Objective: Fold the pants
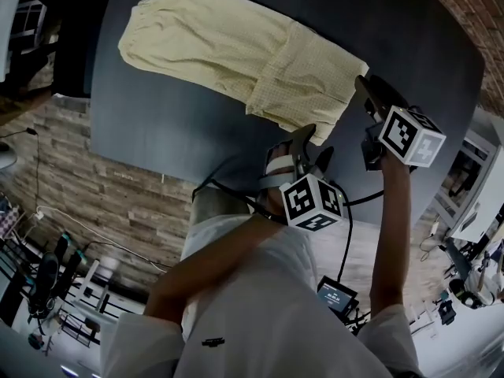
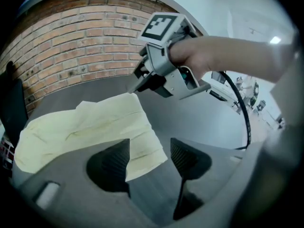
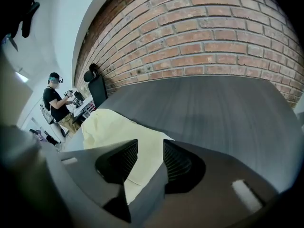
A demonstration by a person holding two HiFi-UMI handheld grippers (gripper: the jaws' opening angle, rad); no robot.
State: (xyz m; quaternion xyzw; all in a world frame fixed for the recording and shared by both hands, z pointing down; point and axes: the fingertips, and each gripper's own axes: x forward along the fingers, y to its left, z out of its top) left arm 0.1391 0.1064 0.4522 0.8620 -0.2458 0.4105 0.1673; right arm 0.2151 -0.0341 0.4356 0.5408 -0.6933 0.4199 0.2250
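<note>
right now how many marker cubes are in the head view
2. One marker cube sits on the left gripper, low centre, just below the pants' near edge. The other is on the right gripper, by the pants' right corner. None seems hidden.

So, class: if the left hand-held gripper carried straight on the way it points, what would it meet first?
Probably the near corner of the yellow pants, or the table just beside it.

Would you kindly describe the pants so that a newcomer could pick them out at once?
Find the large dark grey table in front of the brick wall. Spread across it lie the pants. They are the only pale yellow cloth in sight, bright against that dark surface.
</note>
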